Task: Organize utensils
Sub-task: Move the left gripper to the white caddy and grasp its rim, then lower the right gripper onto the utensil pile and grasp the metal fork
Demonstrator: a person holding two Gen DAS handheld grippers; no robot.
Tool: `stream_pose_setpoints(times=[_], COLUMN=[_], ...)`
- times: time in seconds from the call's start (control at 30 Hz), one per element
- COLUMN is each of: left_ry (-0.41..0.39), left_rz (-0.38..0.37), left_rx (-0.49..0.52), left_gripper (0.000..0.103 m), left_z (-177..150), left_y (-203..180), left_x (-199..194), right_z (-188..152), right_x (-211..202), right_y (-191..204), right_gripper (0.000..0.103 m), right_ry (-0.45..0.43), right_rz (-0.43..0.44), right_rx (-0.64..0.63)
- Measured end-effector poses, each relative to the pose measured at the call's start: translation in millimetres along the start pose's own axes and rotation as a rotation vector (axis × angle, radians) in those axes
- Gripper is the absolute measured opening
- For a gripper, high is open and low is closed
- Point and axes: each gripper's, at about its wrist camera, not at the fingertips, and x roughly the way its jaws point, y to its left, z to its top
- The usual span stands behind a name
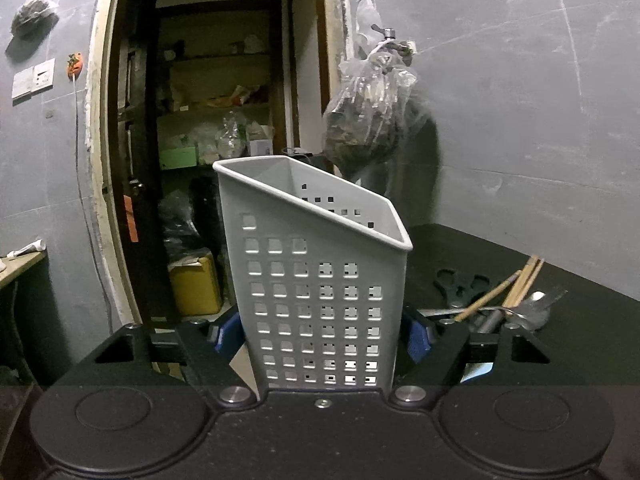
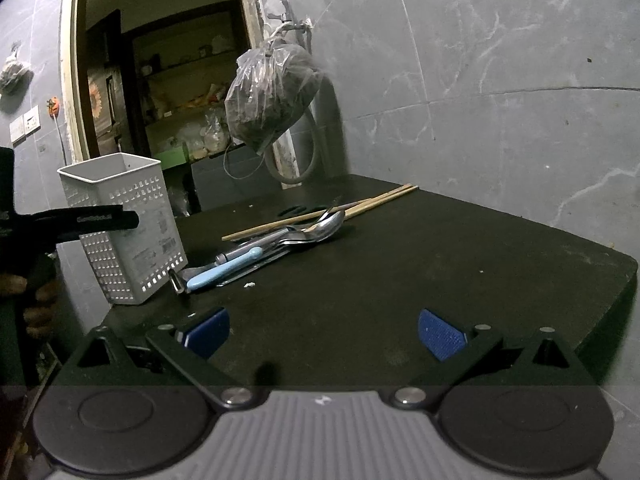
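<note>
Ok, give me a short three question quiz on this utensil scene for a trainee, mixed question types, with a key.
1. True or false: the left tongs grip the white perforated holder.
2. What lies between the right tongs' pads?
A) a spoon
B) nothing
C) chopsticks
3. Fill in: the blue-handled peeler lies on the ____.

Key:
1. True; both blue pads press its sides.
2. B
3. black table, with the spoons and chopsticks.

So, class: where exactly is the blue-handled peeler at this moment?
In the right wrist view, the blue-handled peeler lies on the dark table, left of centre, beside the white perforated holder, nearest of the utensil pile.
</note>
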Motion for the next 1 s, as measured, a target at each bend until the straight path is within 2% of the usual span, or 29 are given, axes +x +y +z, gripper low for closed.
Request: stream_pose_setpoints(times=[0.2, 0.4, 0.5, 0.73, 1.0], left_ry=[0.000, -0.001, 0.000, 0.008, 0.007], left_rz=[-0.053, -0.068, -0.075, -0.066, -0.064], left_rx=[0.022, 0.039, 0.049, 0.037, 0.032], left_gripper=[0.078, 0.078, 0.079, 0.079, 0.079], left_z=[-7.2, -15.5, -19.2, -22.4, -26.0], left_y=[-9.0, -16.3, -20.6, -25.3, -28.7], left_x=[-26.8, -55.8, -69.5, -85.1, -97.2], right_z=[1.0, 6.9, 19.8, 56.5, 80.5], right_x=[3.4, 9.0, 13.1, 42.2, 74.5], right_y=[-1.1, -2.6, -2.4, 0.9, -7.4], right_gripper=[0.103, 0.103, 0.103, 0.103, 0.103], right_ry=[0.005, -0.006, -0.032, -0.015, 0.019], right_rz=[0.006, 0.002, 0.014, 0.046, 0.079], right_rx=[0.012, 0.007, -0.002, -0.005, 0.101])
